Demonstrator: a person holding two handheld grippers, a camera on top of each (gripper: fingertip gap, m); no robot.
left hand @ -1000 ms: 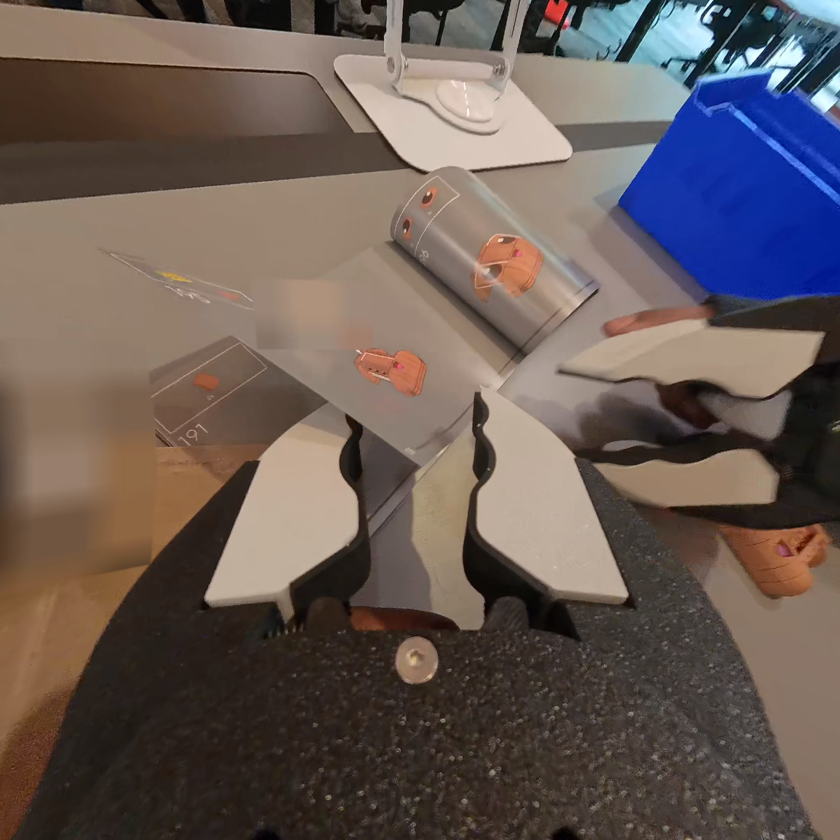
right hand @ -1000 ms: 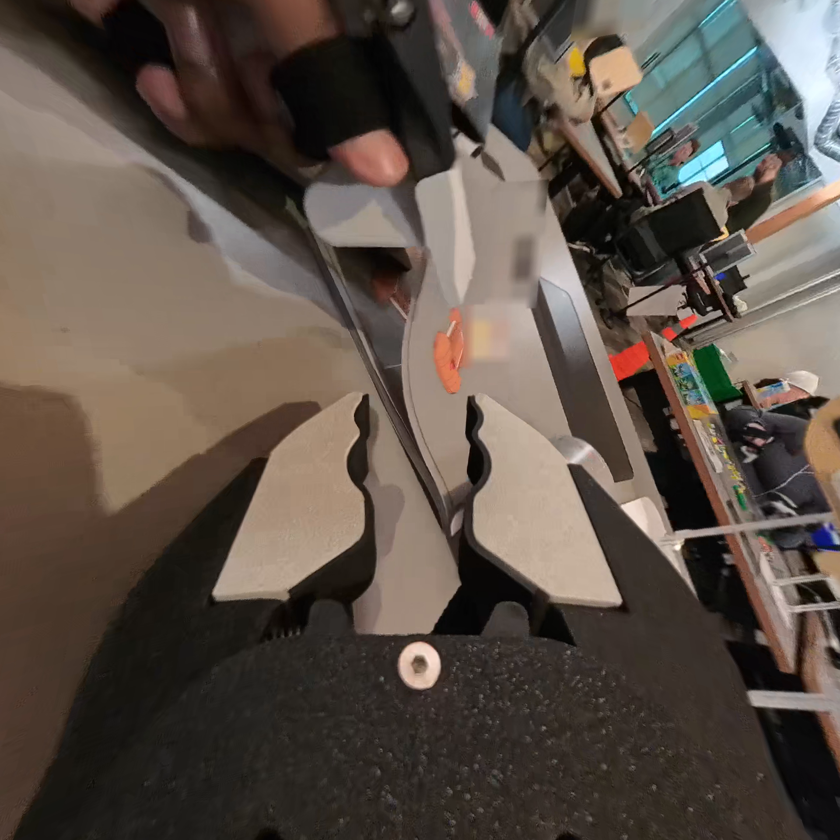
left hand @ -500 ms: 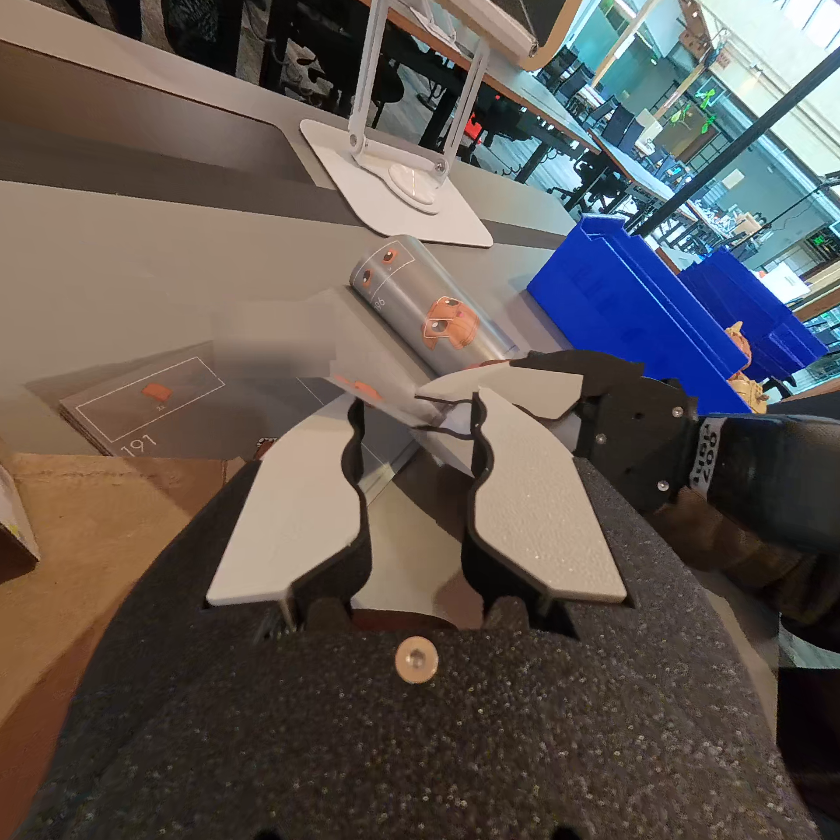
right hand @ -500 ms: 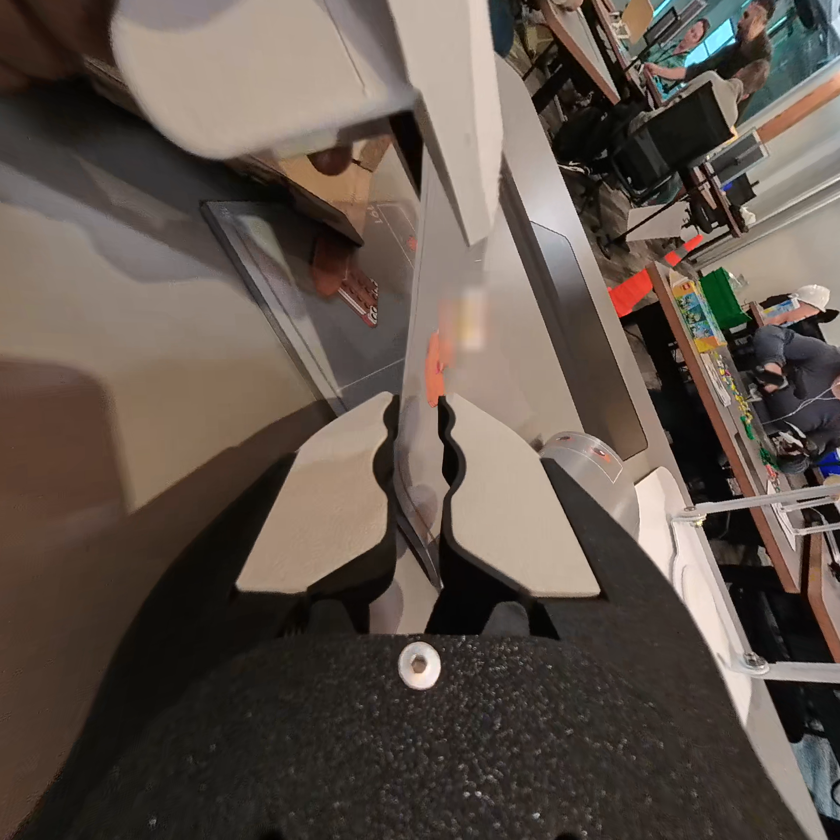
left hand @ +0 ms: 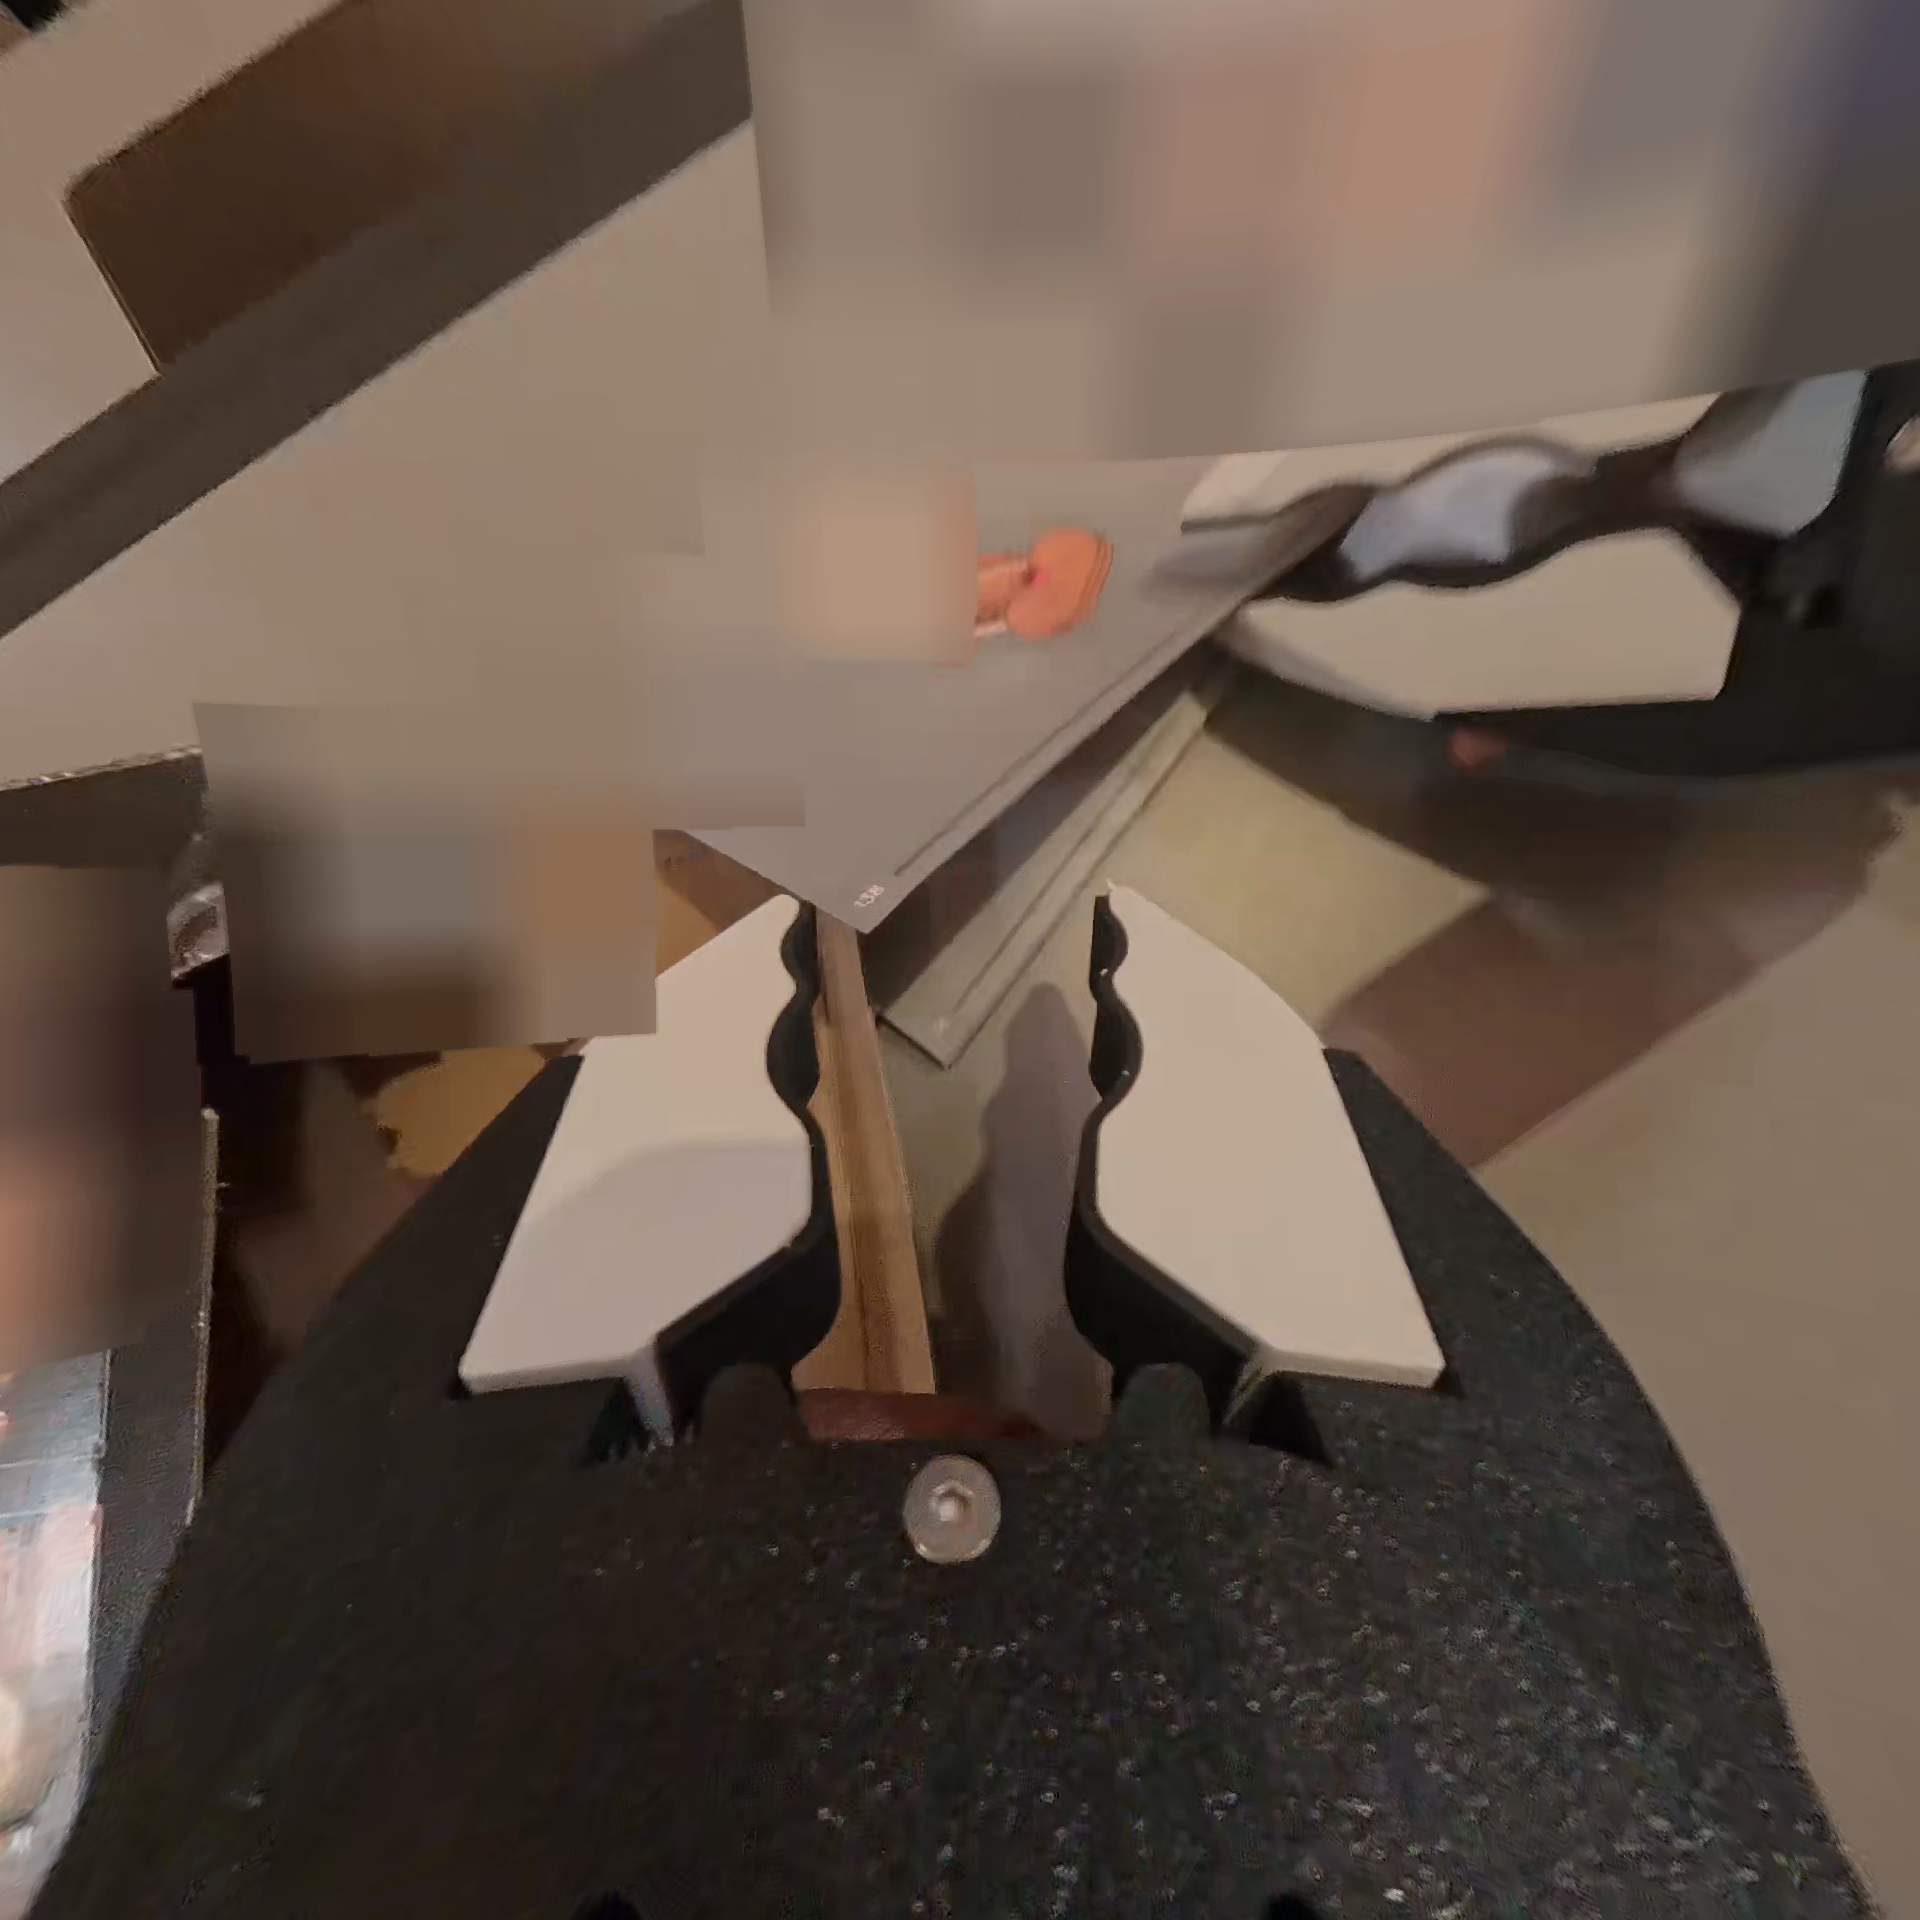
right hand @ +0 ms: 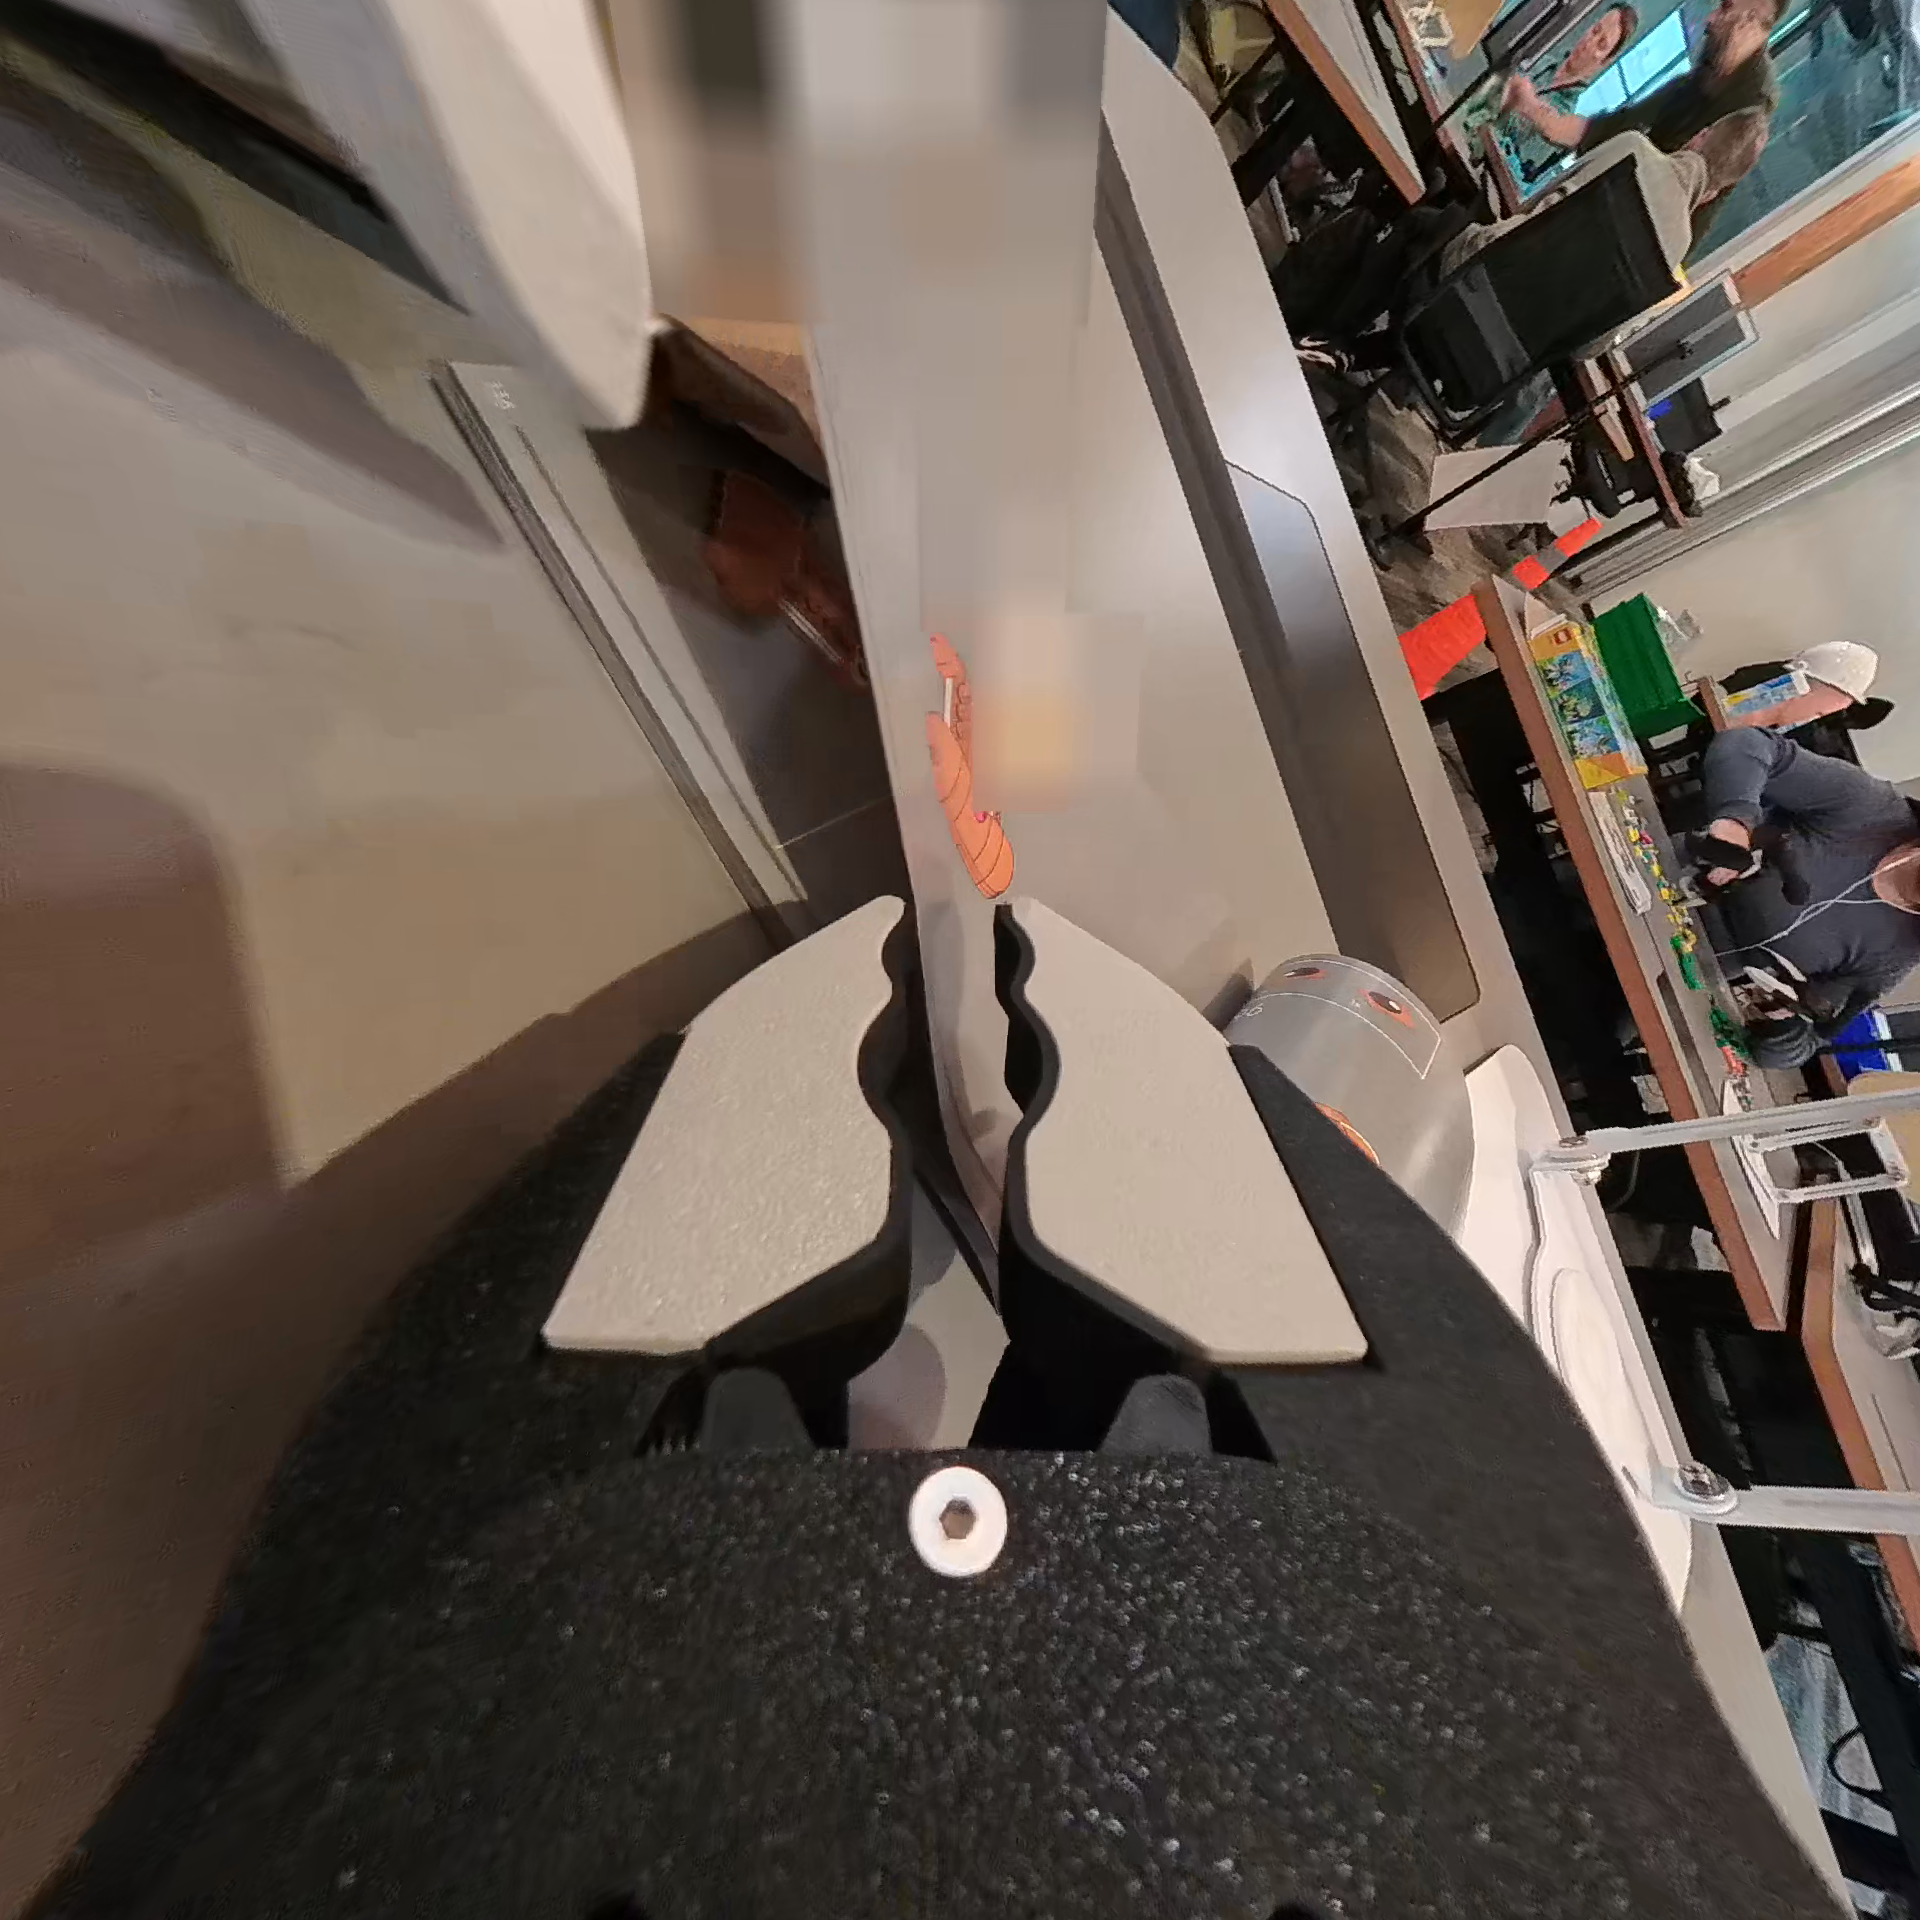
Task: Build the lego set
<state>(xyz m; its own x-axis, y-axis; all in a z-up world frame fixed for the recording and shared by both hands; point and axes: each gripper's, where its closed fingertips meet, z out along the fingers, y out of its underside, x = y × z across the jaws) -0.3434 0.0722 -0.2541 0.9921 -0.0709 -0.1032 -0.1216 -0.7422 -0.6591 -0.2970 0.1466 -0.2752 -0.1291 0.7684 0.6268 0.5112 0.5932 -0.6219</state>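
- A grey surface carries the work, and behind it the right wrist view shows an open workroom with long benches where people sit over small coloured pieces.
- A white stand base lies on the surface at the far right of that view, with a curled grey roll of booklet pages just beside it.
- The instruction booklet lies open on the surface ahead of the left gripper.
- One grey page of it, printed with an orange model, is lifted off the stack and stands nearly on edge.
- The right gripper has its fingers drawn narrow on that page; the sheet runs between the tips, and the left finger presses it.
- In the left wrist view the same gripper shows at the upper right, pinching the page's far edge.
- The left gripper has its fingers set wide apart with nothing between them; the page's lower corner hangs just above the tips.
- A brown cardboard edge runs under the left finger.
- A dark reddish-brown lego piece lies blurred beyond the lifted page, near the cardboard; its exact shape cannot be told.
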